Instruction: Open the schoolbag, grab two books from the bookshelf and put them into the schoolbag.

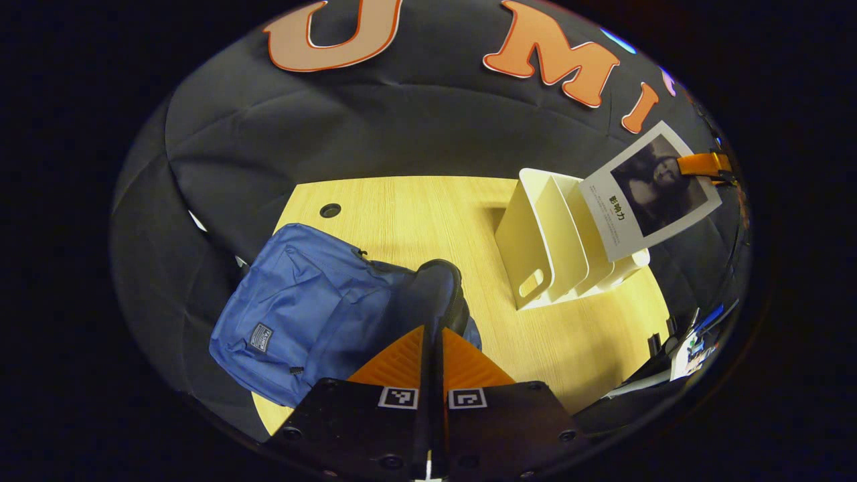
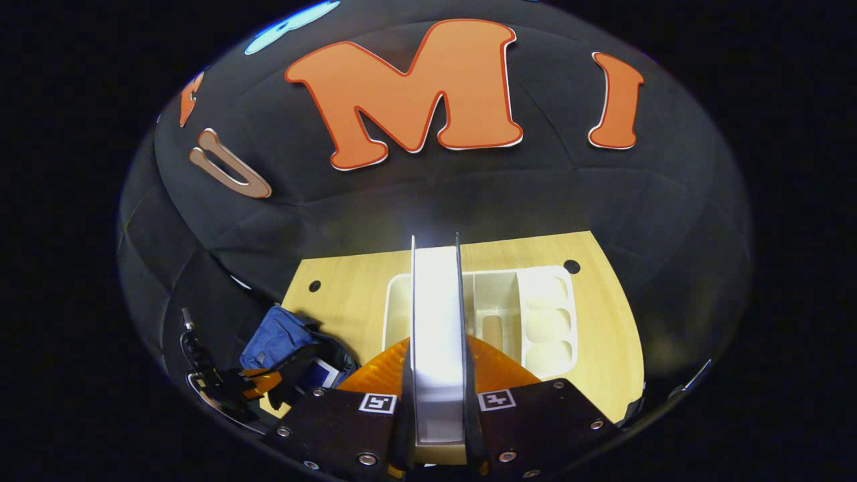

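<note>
Free: we see bare bench between the blue schoolbag and the white bookshelf | Obstacle: the schoolbag's raised flap edge touches the left fingers | Obstacle: a book clamped upright between the right fingers hangs over the bookshelf's open slots | Free: bench corner behind the schoolbag.

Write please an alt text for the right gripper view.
The right hand-held gripper clamps a book edge-on above the white bookshelf on a wooden table. The blue schoolbag lies open at lower left.
</note>
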Demonstrator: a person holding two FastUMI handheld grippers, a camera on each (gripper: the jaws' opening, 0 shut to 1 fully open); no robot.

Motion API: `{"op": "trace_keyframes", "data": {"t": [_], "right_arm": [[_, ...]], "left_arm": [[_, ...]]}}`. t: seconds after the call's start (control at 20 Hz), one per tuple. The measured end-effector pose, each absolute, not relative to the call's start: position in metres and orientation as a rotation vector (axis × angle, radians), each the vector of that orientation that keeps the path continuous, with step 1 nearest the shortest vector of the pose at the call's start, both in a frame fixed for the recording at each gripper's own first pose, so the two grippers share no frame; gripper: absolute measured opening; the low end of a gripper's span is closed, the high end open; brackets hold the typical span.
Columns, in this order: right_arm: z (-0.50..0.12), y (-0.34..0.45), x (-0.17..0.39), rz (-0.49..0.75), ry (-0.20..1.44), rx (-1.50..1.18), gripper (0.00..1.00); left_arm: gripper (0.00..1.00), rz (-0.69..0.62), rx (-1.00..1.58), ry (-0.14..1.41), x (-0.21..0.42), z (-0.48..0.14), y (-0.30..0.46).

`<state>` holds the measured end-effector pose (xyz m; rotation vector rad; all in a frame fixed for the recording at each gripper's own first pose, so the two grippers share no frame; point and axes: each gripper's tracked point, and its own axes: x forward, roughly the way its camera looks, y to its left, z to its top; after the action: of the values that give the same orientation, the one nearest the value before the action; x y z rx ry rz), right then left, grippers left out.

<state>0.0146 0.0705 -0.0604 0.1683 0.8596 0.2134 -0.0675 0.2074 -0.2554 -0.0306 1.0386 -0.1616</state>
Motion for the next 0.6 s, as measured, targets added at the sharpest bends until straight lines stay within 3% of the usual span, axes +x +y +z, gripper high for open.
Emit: {"op": "trace_keyframes", "data": {"t": [0.1,0.2,0.6], "right_arm": [[-0.061,0.085,0.001,0.253,0.871,0.226,0.29],[-0.066,0.103,-0.012,0.298,0.888,0.291,0.29],[-0.101,0.187,-0.067,0.447,0.954,0.461,0.29]], "left_arm": [[0.07,-0.168,-0.01,1.038,-0.067,-0.253,0.208],[0.02,-0.174,0.007,1.033,-0.066,-0.252,0.21],[0.02,-0.195,0.045,1.033,-0.065,-0.25,0.227]]}}
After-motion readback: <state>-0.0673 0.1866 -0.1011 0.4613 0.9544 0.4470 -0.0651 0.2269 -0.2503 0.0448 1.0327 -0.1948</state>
